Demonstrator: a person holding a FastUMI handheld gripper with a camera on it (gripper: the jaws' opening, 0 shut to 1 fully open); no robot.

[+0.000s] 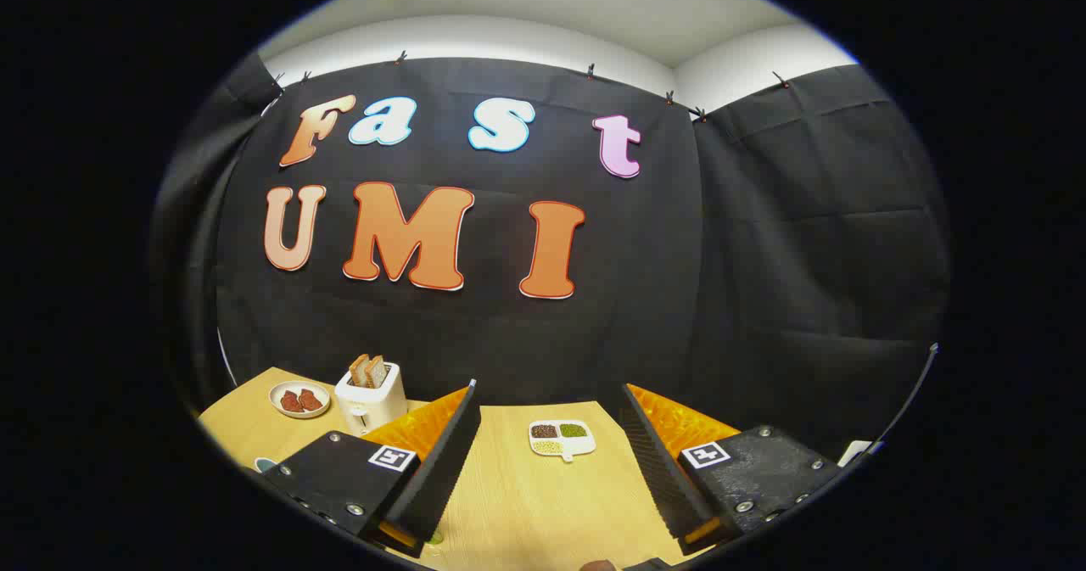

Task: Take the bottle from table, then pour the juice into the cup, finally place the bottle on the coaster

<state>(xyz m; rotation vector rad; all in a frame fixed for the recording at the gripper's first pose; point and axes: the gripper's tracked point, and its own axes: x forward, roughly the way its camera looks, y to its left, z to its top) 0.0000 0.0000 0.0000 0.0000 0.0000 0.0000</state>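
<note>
I see a pale wood worktop (526, 503) against the black cloth wall (662, 299). A white toaster (371, 397) stands at the far left with two bread slices (368, 371) upright in its slots. Just beside it, a plate (299, 400) holds reddish pieces. Mid-worktop lies a divided dish (562, 439) of dark, green and pale grains.
</note>
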